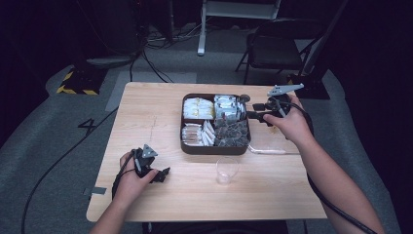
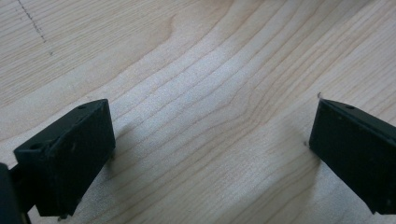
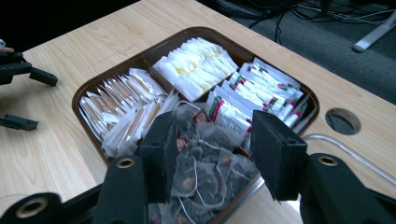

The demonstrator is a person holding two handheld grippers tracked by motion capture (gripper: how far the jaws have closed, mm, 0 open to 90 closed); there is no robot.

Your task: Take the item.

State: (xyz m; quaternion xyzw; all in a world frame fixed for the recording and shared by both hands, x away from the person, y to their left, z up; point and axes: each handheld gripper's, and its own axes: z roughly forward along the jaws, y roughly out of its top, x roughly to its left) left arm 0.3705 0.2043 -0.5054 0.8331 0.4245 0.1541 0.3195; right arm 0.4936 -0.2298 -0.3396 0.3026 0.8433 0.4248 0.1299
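A brown tray with four compartments stands right of the table's middle. It holds yellow-marked white packets, red-and-green sachets, slim stick packets and dark mesh tea bags. My right gripper hovers over the tray's right edge, pointing left. In its own view the right gripper has its jaws apart above the mesh bags, and no bag looks pinched. My left gripper rests on the table at front left. Seen close up, the left gripper stands wide open over bare wood.
A clear plastic cup stands just in front of the tray. A clear strip lies right of the tray, near a round hole in the tabletop. A folding chair and cables are on the floor beyond the table.
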